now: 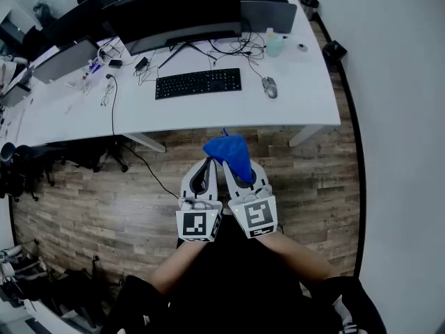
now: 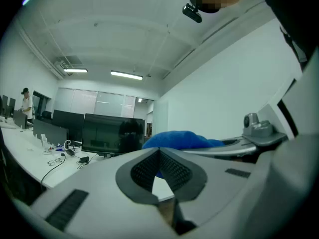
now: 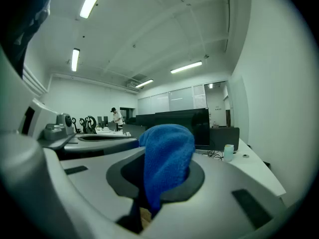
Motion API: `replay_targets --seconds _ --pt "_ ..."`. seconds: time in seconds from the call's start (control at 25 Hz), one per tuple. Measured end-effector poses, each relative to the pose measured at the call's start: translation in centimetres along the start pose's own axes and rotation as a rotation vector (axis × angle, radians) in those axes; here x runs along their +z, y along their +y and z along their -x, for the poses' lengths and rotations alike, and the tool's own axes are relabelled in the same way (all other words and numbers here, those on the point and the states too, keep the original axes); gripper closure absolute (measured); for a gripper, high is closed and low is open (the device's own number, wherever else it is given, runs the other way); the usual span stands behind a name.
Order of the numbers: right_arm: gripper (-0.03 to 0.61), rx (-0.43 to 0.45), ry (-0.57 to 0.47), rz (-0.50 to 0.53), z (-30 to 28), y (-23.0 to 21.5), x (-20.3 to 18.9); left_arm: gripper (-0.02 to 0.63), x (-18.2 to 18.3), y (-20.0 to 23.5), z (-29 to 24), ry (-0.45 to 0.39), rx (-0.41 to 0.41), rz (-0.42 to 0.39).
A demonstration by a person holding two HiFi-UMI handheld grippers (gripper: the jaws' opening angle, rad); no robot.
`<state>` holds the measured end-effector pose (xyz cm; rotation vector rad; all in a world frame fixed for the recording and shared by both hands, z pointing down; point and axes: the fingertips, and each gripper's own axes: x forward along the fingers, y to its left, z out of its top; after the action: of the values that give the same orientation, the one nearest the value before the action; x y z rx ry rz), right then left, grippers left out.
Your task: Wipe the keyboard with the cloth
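- Nearest to me in the head view, both forearms reach forward over dark trousers, each ending in a marker cube.
- The left gripper (image 1: 207, 164) sits just beside the right one, over the wooden floor (image 1: 104, 200). In its own view its jaws meet at the tips with nothing between them (image 2: 160, 155).
- The right gripper (image 1: 235, 167) is clamped on the blue cloth (image 1: 231, 153). The right gripper view shows the fabric pinched between the jaws (image 3: 162, 185), bulging above them in a rounded fold (image 3: 168, 156).
- From the left gripper view the cloth (image 2: 182, 139) shows as a blue hump just past the closed tips, on the neighbouring gripper.
- In the head view the cloth hangs in the air short of the white desk (image 1: 306, 106)'s front edge, not touching it.
- The black keyboard (image 1: 198, 83) lies flat on the desk, well apart from the cloth and slightly left of it.
- A grey mouse (image 1: 269, 86) rests just to the right of the keyboard.
- Behind the keyboard stands a wide dark monitor (image 1: 177, 9), with tangled cables around its foot.
- A pale bottle (image 1: 274, 44) stands on the desk beyond the mouse.
- Far back in the room, the right gripper view shows a person in a cap (image 3: 116, 116) standing by other desks.
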<state>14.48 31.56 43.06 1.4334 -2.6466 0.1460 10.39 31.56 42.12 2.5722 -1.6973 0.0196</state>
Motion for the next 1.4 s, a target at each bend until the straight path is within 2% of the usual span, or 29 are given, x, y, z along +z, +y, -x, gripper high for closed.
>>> replay_targets --seconds 0.24,0.4,0.6,0.72,1.12,1.4 --pt "0.513 -0.028 -0.029 0.036 -1.5 -1.0 0.8 0.607 -0.8 1.2 -1.9 0.010 -0.008 0.025" --pt "0.512 -0.059 0.012 -0.016 -3.5 -2.6 -0.3 0.607 -1.2 2.6 -4.0 0.022 -0.025 0.040" --pt "0.512 -0.075 0.057 -0.024 -7.7 -3.5 -0.8 0.607 -1.9 5.8 -7.0 0.040 -0.035 0.078" --pt "0.512 -0.074 0.085 -0.050 -11.4 -3.7 -0.9 0.607 -2.0 8.6 -9.1 0.043 -0.040 0.082" --pt "0.512 -0.046 0.165 -0.043 -24.8 -3.5 0.1 0.607 -1.7 20.9 -16.1 0.050 -0.017 0.105" --pt "0.512 -0.024 0.204 -0.078 -32.0 -2.5 0.5 0.607 -3.9 27.7 -19.3 0.100 -0.031 0.142"
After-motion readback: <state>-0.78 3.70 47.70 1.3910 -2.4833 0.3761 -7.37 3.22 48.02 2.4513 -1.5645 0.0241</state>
